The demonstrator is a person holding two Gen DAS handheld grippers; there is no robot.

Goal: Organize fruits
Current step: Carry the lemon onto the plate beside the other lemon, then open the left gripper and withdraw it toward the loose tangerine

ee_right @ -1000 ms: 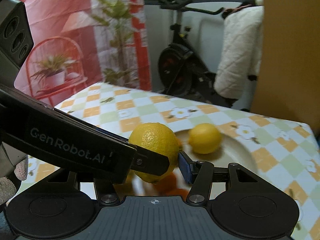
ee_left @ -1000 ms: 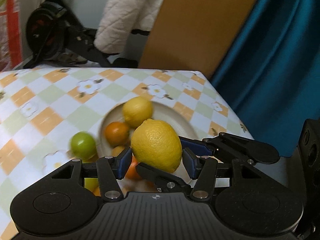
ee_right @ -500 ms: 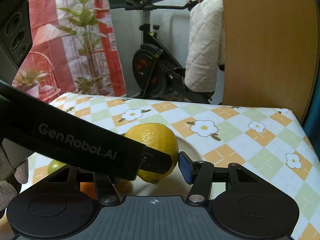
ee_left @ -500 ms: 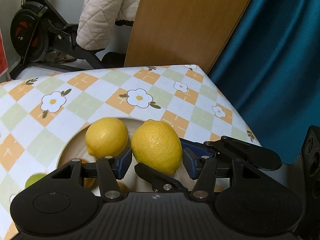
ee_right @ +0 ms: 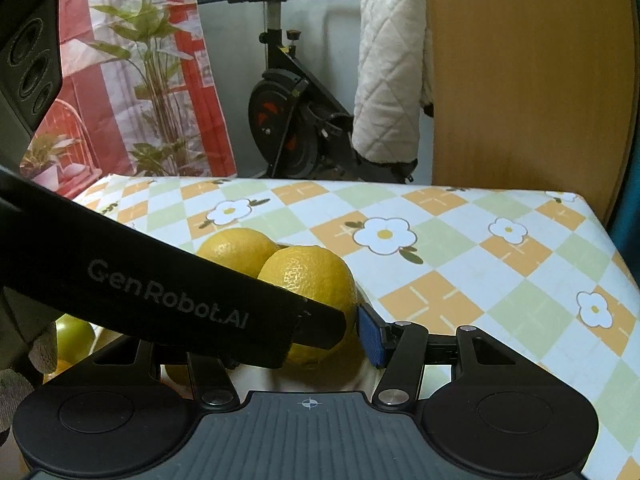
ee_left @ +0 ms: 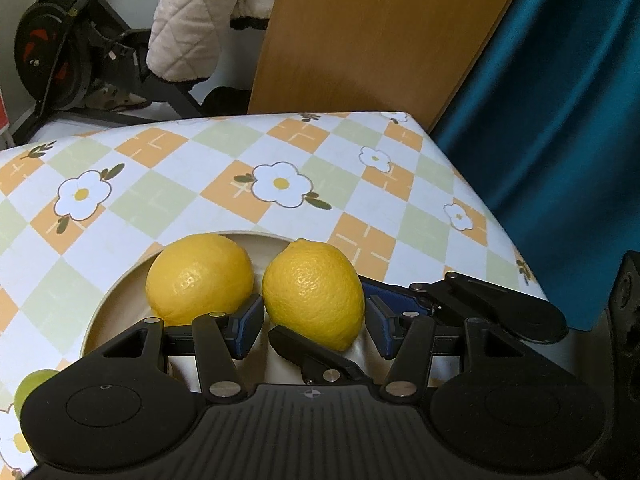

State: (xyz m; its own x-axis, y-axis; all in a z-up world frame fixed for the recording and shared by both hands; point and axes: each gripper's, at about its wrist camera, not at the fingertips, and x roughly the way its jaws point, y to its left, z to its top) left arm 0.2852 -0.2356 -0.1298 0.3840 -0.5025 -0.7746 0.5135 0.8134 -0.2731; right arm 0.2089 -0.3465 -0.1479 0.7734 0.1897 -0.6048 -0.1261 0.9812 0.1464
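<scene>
A large yellow lemon [ee_left: 314, 292] sits between the blue pads of my left gripper [ee_left: 312, 322], which press its two sides. My right gripper [ee_right: 308, 336] grips the same lemon [ee_right: 316, 276] from another angle. Its right pad touches the peel, and its left pad is hidden behind the left gripper's black body [ee_right: 160, 292]. In the left wrist view, one of the right gripper's fingers [ee_left: 500, 308] reaches in from the right. The lemon hangs low over a cream plate [ee_left: 116, 296]. A second lemon [ee_left: 200, 276] lies on that plate just to the left.
A green fruit [ee_left: 32, 384] lies by the plate's near left rim. The checked flower tablecloth [ee_left: 280, 184] ends at a far edge and a right edge. Beyond stand a wooden board [ee_left: 380, 40], a teal curtain [ee_left: 560, 120] and an exercise bike [ee_right: 288, 128].
Both grippers carried the lemon together toward the table's far right corner and lower, beside the lemon on the plate. The orange fruits left the view and the green one slid to the edge.
</scene>
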